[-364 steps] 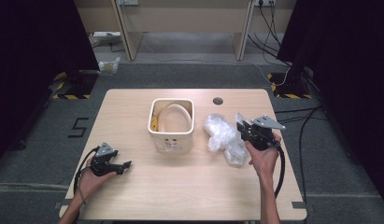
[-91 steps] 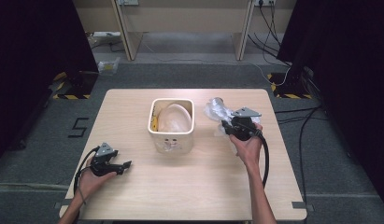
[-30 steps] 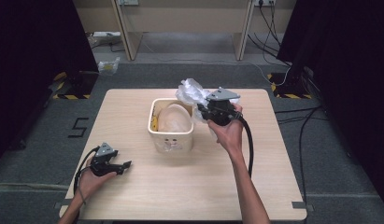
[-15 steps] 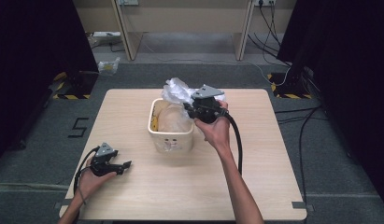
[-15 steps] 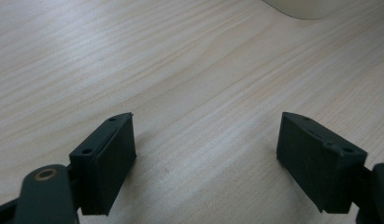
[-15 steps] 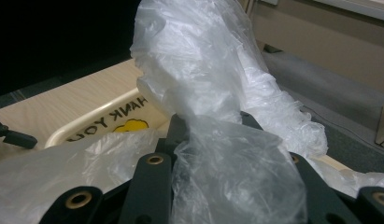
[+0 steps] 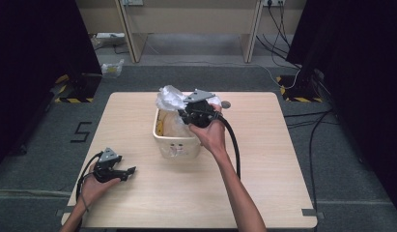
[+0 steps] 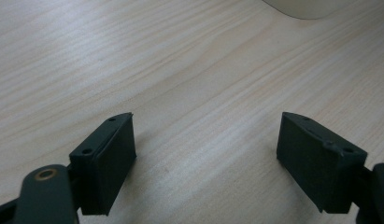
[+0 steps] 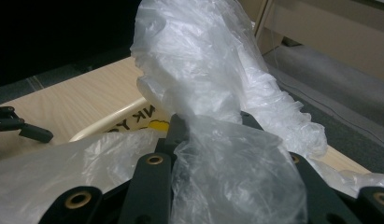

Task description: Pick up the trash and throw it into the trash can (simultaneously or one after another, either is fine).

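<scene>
A cream bin (image 7: 176, 140) stands mid-table with yellow print inside its wall. Over its far rim my right gripper (image 7: 182, 114) is shut on a crumpled clear plastic bag (image 7: 169, 99), which bulges up past the jaws (image 9: 213, 84) and drapes into the bin. Part of the bag lies inside the bin (image 7: 176, 124). At the table's near left my left gripper (image 7: 129, 171) rests low over the wood, open, nothing between its fingers (image 8: 105, 163).
A small dark round disc (image 7: 226, 104) lies on the table (image 7: 263, 159) behind the right hand. The bin's rim (image 9: 110, 123) sits just under the bag. A black cable (image 7: 233, 145) trails along the right forearm. Desk legs and cables stand beyond the far edge.
My right gripper has carried the plastic bag leftward from the table's right side to above the bin. The left gripper has stayed in place.
</scene>
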Demonstrator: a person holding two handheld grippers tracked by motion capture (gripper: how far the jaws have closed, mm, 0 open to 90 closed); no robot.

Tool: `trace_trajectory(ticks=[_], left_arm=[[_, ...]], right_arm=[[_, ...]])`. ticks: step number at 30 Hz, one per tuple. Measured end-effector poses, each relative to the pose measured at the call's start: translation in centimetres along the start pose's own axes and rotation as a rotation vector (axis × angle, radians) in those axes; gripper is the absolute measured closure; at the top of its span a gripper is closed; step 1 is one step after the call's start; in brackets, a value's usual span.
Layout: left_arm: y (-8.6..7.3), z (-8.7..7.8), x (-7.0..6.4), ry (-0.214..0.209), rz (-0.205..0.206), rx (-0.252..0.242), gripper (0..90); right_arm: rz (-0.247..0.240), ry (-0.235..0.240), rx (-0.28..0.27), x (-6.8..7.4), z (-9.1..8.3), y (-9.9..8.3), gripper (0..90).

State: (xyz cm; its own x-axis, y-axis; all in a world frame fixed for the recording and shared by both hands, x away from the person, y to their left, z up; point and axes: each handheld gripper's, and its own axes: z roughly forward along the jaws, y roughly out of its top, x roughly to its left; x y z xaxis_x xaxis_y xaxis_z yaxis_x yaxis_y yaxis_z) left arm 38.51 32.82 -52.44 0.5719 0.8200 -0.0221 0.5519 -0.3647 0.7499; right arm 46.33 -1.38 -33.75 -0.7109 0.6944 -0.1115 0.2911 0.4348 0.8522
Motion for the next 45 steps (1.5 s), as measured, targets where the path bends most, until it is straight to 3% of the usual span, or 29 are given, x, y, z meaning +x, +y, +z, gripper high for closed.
trace_trajectory(ticks=[14, 26, 33, 45], left_arm=[[0.0, 0.0, 0.0, -0.002, 0.001, 0.003, 18.6], [0.0, 0.0, 0.0, -0.003, 0.002, 0.005, 18.6], [0.0, 0.0, 0.0, -0.002, -0.002, 0.001, 18.6], [0.0, 0.0, 0.0, 0.000, 0.001, 0.001, 18.5]], right_arm=[[-0.021, 0.031, 0.094, 0.6, 3.1, -0.2, 69.7], [-0.076, 0.059, 0.225, 1.8, 6.7, 0.3, 69.5], [-0.050, 0.126, 0.297, 1.6, 8.4, -0.5, 69.4], [-0.022, 0.170, 0.354, 1.6, 9.4, -0.8, 69.0]])
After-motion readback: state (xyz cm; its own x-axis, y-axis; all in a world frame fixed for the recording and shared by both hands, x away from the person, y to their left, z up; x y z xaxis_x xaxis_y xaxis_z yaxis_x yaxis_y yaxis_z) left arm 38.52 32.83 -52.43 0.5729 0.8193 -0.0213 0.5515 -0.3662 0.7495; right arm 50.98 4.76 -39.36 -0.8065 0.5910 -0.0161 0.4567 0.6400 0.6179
